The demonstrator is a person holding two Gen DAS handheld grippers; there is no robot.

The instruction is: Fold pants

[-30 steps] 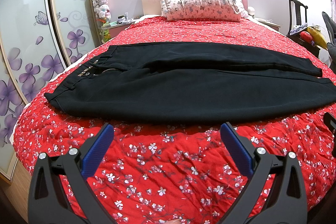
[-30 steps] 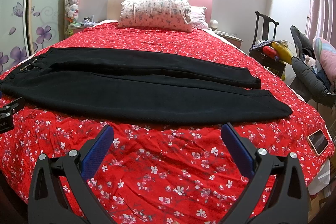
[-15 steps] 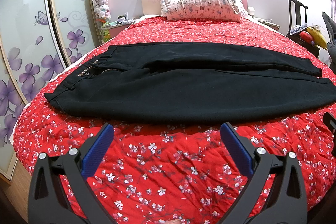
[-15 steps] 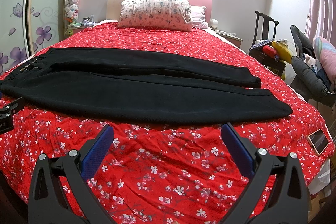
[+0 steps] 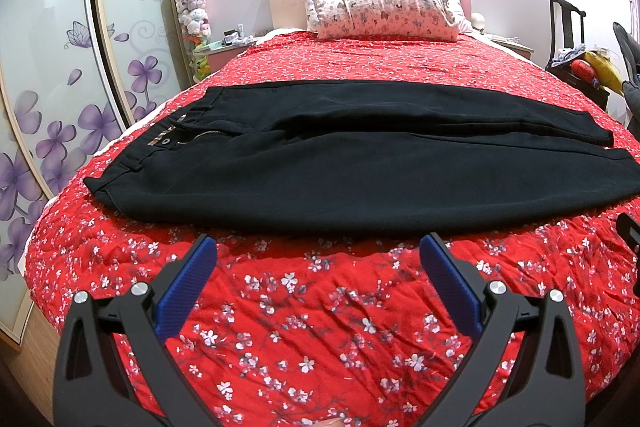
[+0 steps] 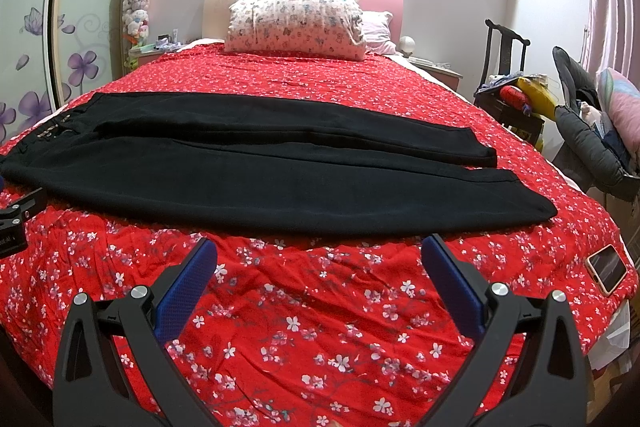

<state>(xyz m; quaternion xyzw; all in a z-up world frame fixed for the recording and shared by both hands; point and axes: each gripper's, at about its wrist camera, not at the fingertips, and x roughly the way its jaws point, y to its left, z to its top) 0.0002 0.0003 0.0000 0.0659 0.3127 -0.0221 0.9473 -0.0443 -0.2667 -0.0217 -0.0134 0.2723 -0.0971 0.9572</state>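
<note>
Two grippers, left gripper (image 5: 318, 253) and right gripper (image 6: 319, 253), are hovering wide open and empty, unchanged from a second ago; black pants (image 5: 320, 167) are lying flat across the red bedspread (image 5: 320, 307), so folding is not yet beginning.

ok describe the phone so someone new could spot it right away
Start at the red floral bedspread and follow it to its near right corner, past the black pants' leg cuffs. The pink-edged smartphone lies there, dark screen up, the only small glossy slab.

pants (image 5: 320, 179) hems cut off at right edge, left view
</note>
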